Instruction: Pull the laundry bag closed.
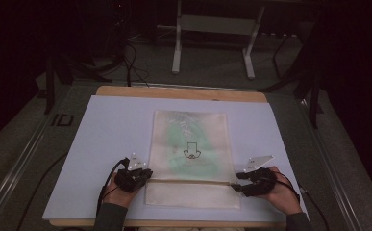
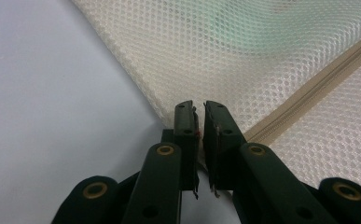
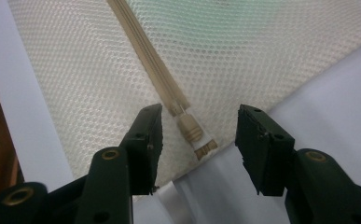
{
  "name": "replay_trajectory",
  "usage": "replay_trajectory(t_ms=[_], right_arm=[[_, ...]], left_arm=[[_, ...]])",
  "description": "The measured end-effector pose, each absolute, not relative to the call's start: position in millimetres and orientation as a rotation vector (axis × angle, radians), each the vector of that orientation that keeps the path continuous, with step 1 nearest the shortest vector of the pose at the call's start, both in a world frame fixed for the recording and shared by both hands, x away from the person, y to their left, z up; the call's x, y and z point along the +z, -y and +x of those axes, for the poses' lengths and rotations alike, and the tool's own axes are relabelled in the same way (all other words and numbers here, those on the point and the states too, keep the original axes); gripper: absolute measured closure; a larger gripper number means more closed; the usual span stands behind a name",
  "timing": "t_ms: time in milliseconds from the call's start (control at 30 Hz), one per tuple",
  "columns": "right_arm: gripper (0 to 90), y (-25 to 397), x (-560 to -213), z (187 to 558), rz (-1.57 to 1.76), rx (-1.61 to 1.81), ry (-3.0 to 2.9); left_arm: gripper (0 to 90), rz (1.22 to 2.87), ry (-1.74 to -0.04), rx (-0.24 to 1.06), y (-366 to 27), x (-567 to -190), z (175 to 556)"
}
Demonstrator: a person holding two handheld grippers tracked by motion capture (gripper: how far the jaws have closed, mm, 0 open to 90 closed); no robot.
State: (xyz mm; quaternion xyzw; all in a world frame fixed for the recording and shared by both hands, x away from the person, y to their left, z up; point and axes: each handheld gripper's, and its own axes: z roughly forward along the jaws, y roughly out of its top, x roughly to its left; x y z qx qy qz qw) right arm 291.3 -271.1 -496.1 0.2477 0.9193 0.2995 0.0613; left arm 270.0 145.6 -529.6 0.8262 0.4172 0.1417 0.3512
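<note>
A cream mesh bag [image 1: 191, 144] lies flat on the pale board [image 1: 102, 130], with something green showing faintly through it. A beige zipper [image 1: 191, 181] runs across its near part. My left gripper [image 1: 147, 174] sits at the bag's left edge where the zipper ends. In the left gripper view its jaws [image 2: 200, 109] are pressed nearly together over the bag's edge [image 2: 262, 60]. My right gripper [image 1: 238, 182] is at the bag's right edge. In the right gripper view it stands open [image 3: 199, 112], and the zipper pull [image 3: 190, 129] lies between the jaws, untouched.
The board rests on a wooden table whose far edge [image 1: 174, 92] shows behind it. Beyond stand the white legs of a frame [image 1: 212, 29], with black cables [image 1: 130, 62] on the dark floor. A hand [image 1: 282, 192] holds each gripper near the board's front edge.
</note>
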Motion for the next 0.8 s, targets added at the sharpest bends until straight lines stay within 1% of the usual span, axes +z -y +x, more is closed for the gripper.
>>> replay_trajectory(t_ms=[800], right_arm=[[50.0, 298.7, -497.3, 298.2, 0.887, 0.934, -2.682]], left_arm=[[81.9, 2.115, -1.122, 0.424, -157.9, -526.4, 270.1]])
